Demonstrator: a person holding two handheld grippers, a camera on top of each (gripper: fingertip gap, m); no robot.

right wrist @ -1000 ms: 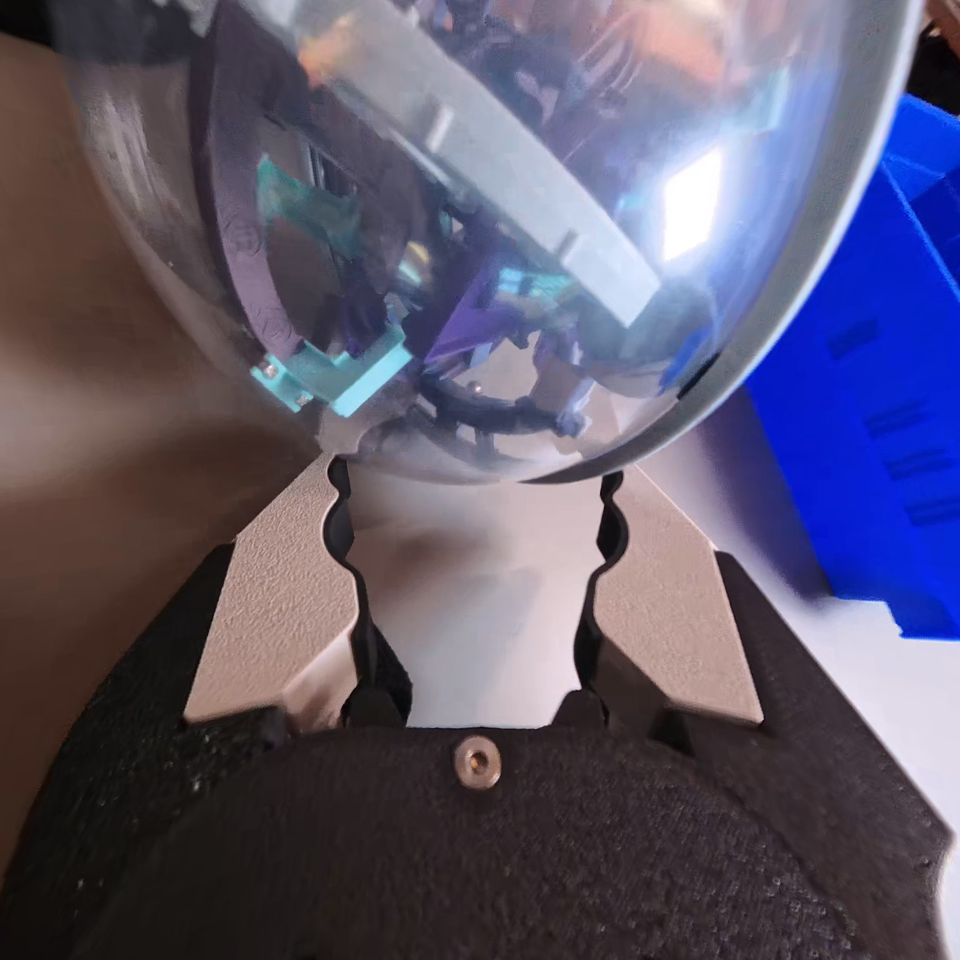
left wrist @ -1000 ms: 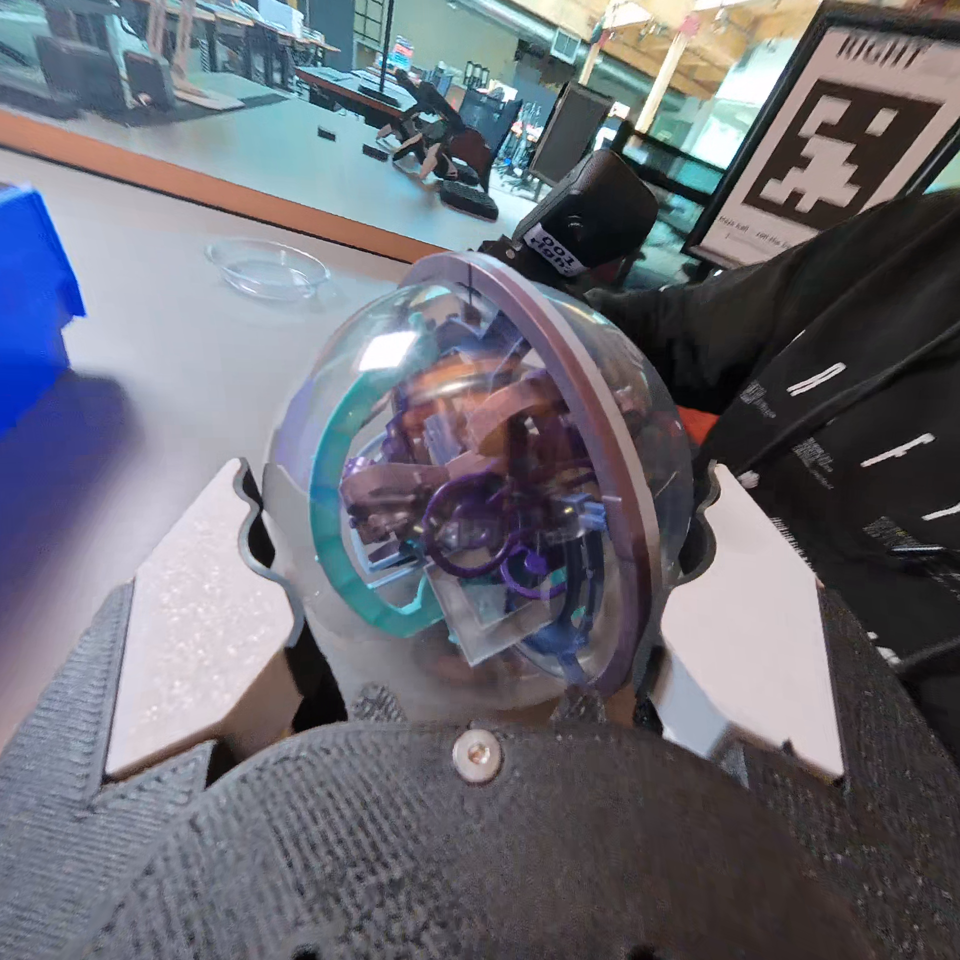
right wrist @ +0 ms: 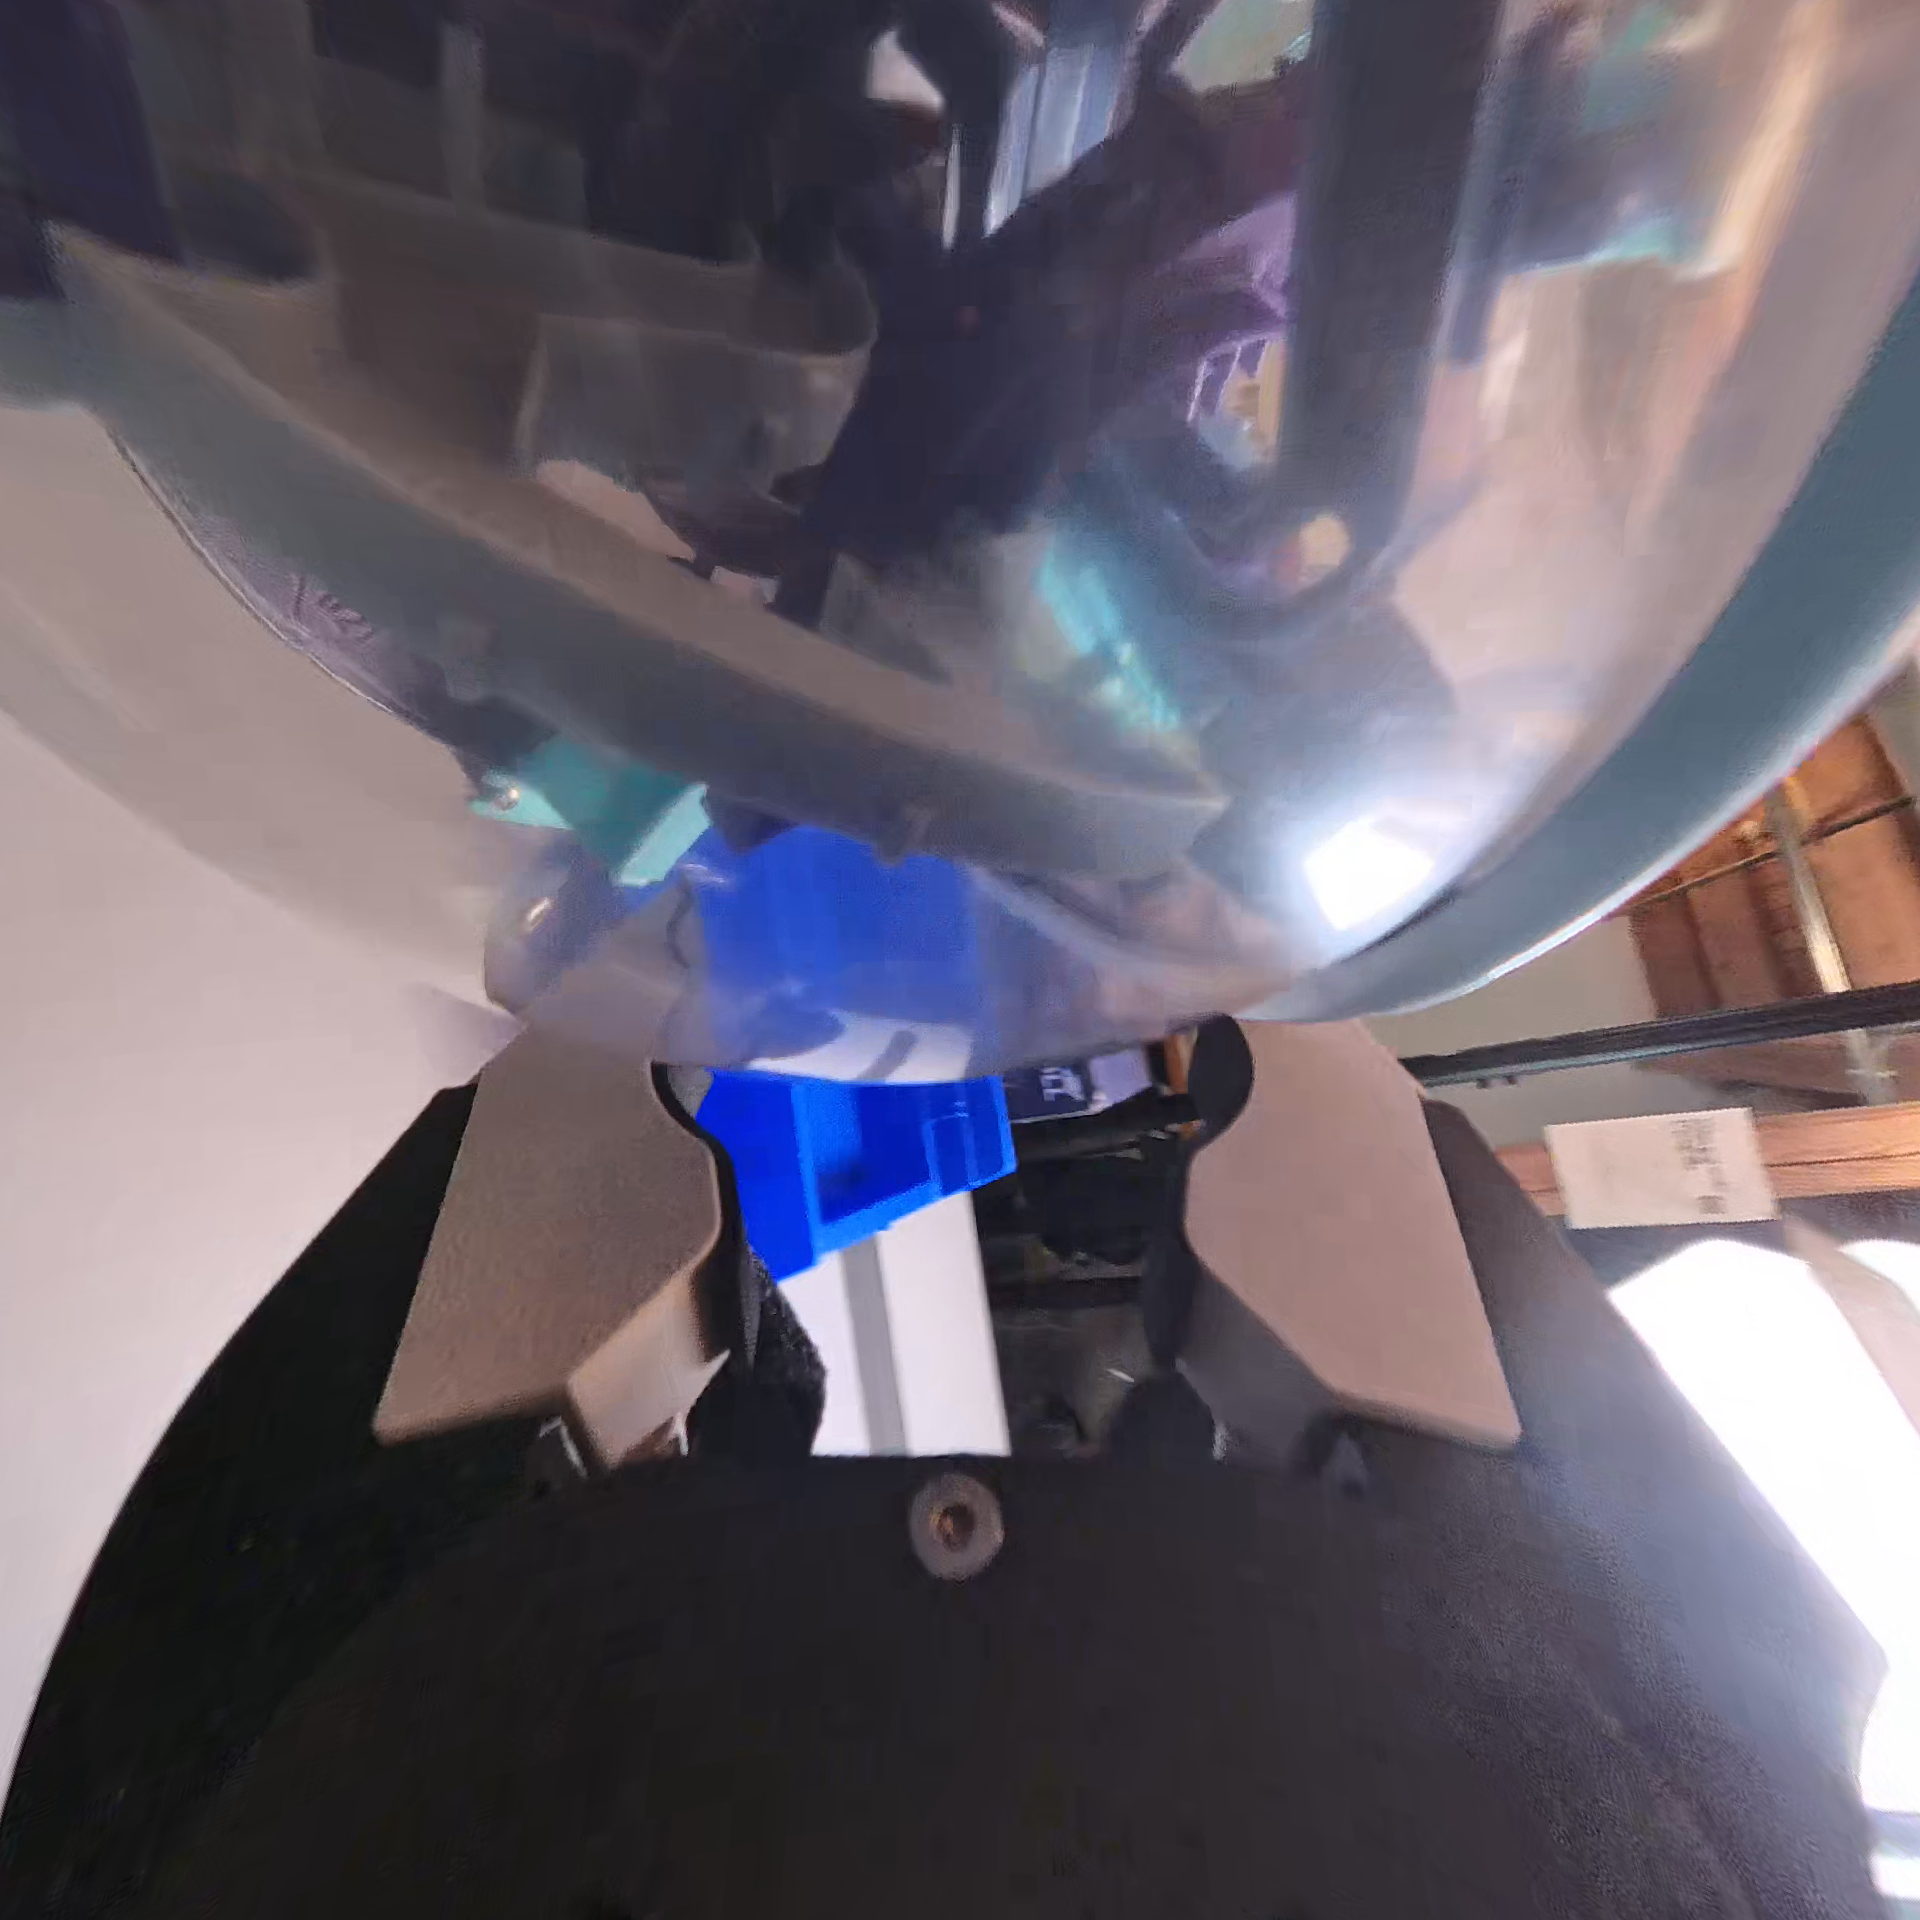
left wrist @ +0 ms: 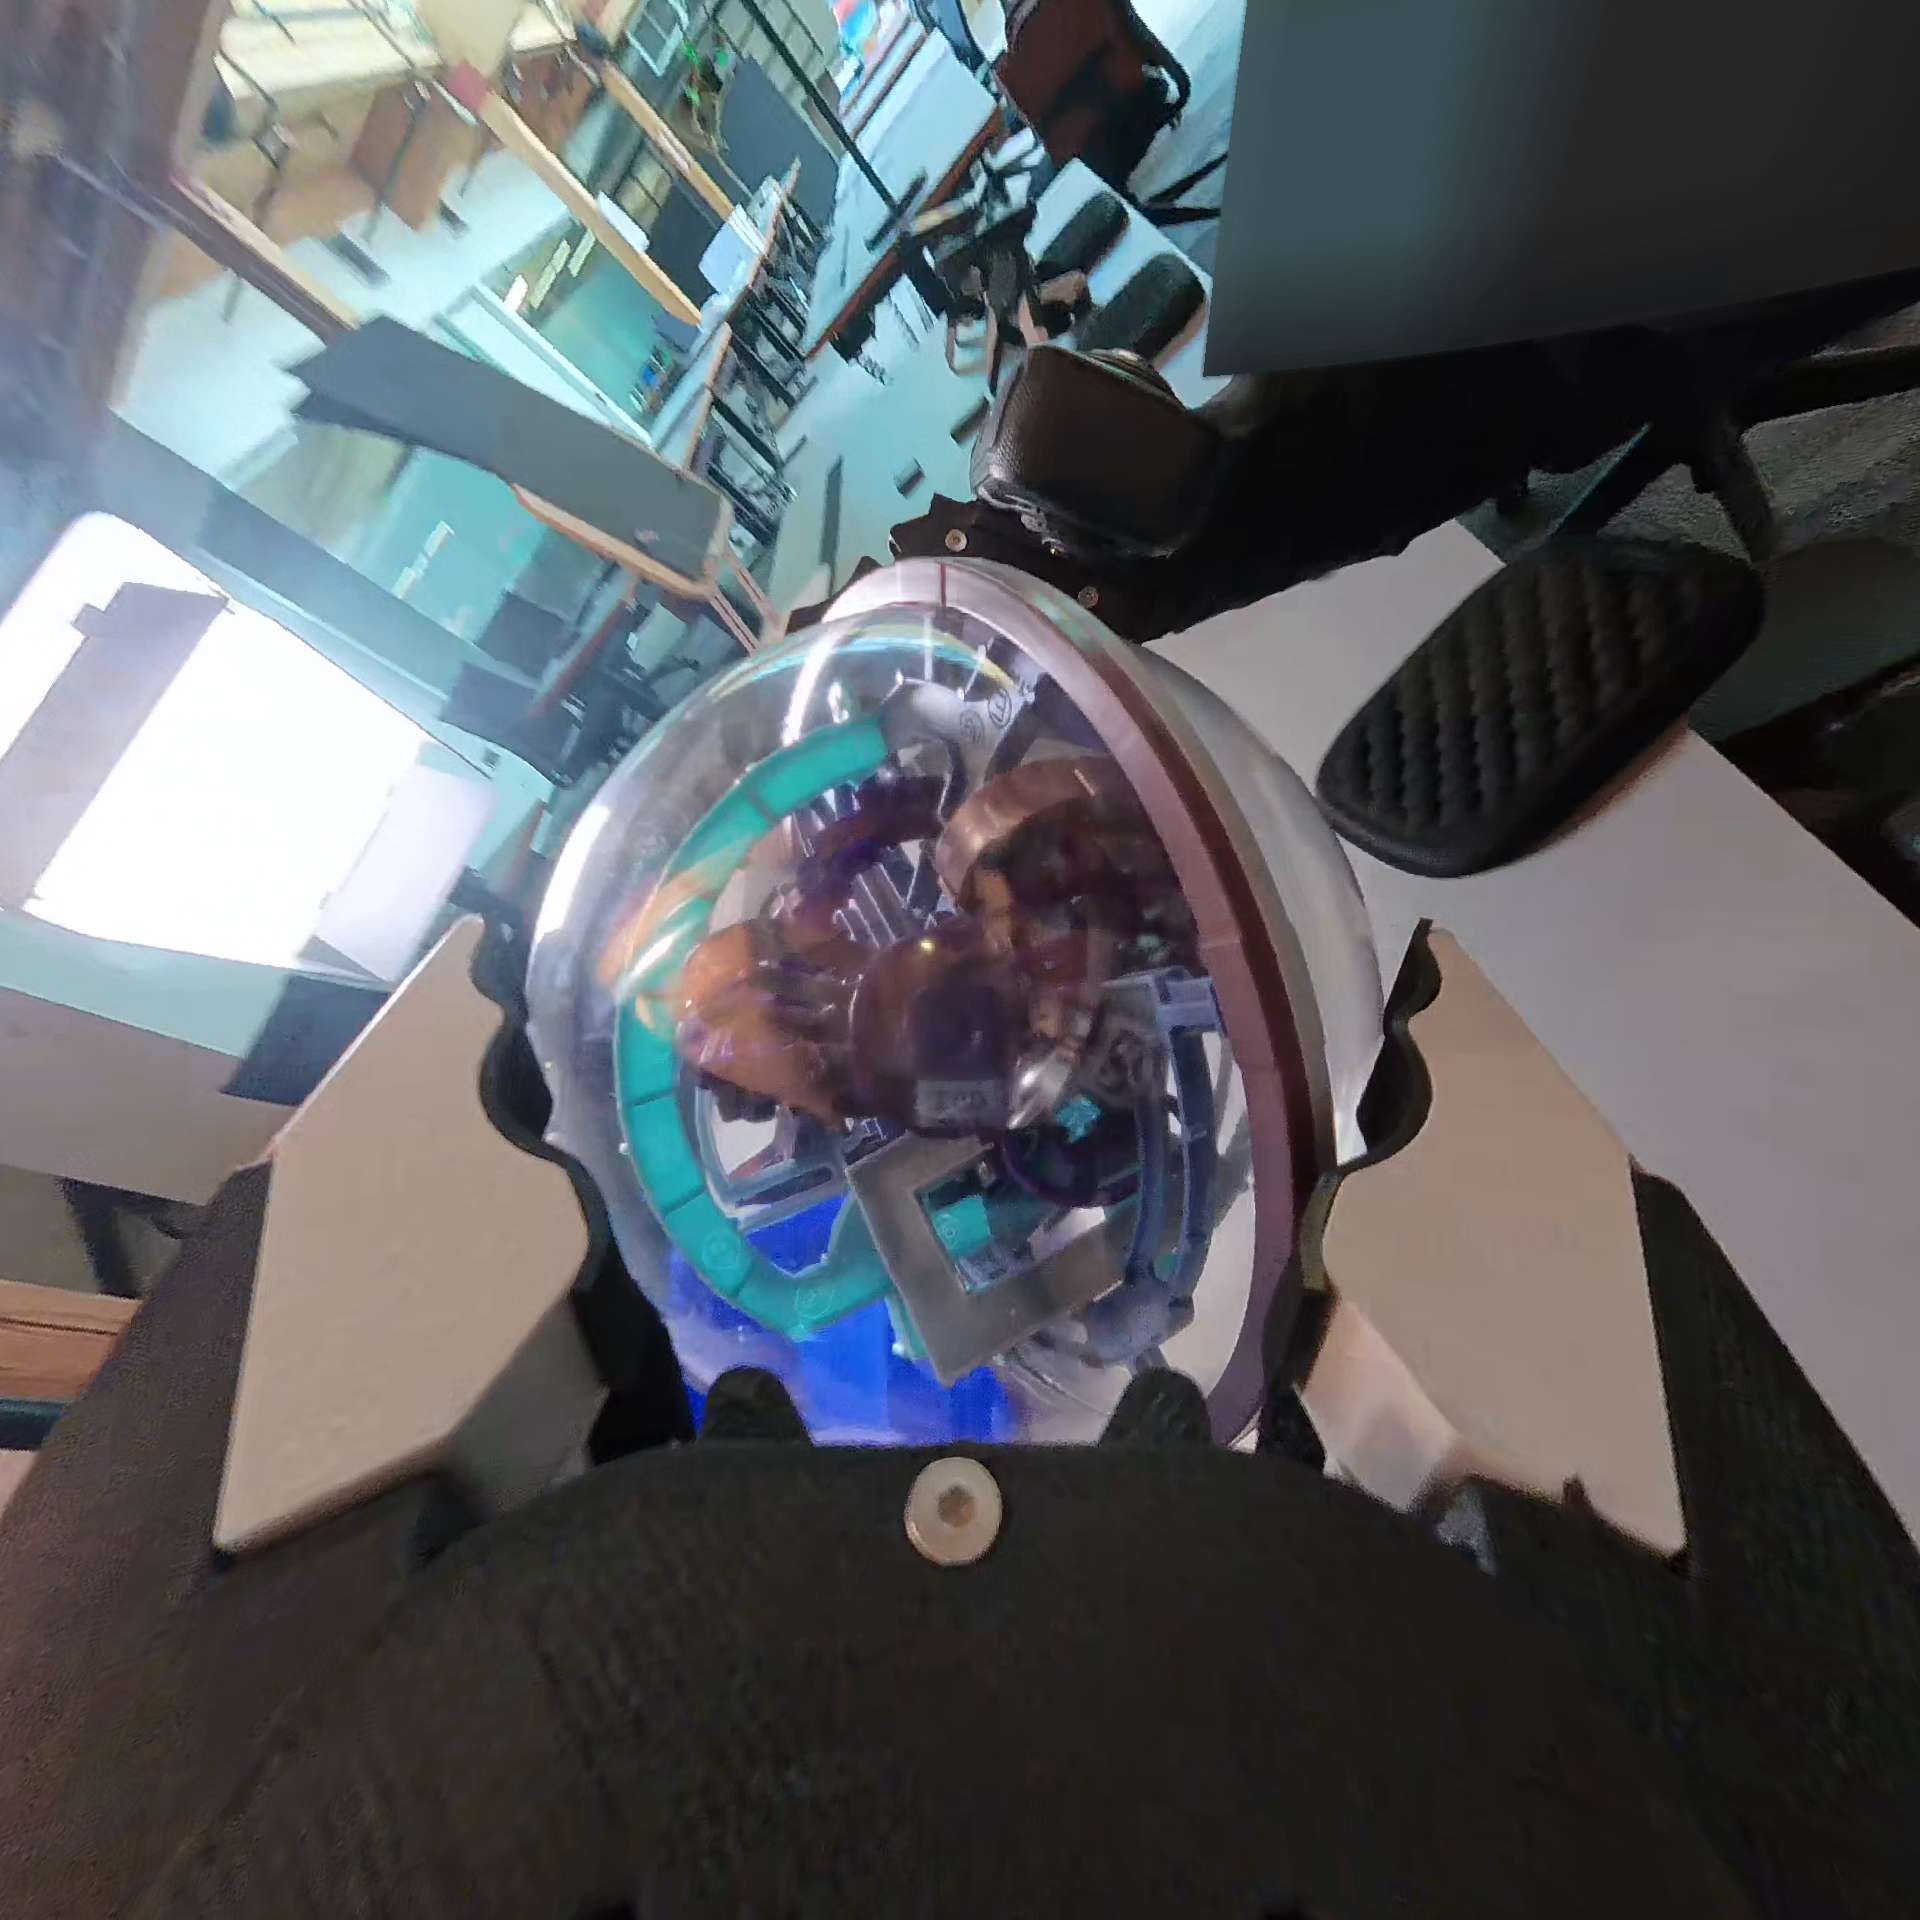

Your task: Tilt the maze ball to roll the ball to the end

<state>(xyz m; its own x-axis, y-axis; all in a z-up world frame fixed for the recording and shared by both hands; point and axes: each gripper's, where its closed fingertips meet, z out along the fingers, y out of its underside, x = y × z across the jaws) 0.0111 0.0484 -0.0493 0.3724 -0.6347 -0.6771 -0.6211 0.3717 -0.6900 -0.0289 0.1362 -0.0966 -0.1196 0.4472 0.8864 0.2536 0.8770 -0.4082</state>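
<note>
The maze ball is a clear sphere with a grey equator band, a teal ring and brown, purple and grey tracks inside. My left gripper is shut on it, one white finger on each side. A small silvery shape sits near the middle of the tracks; I cannot tell if it is the ball. In the right wrist view the sphere fills the top, blurred. My right gripper is spread open with its fingertips against the sphere's surface. Its dark body shows behind the sphere in the left wrist view.
A blue bin shows between my right fingers and through the sphere's lower part. The white table lies to the right. A black chair armrest and a dark panel are at the upper right. Desks stand far off.
Both grippers and the sphere have tilted and rolled strongly. The brown tracks now face the left camera. The table and the person's sleeve have left the left view.
</note>
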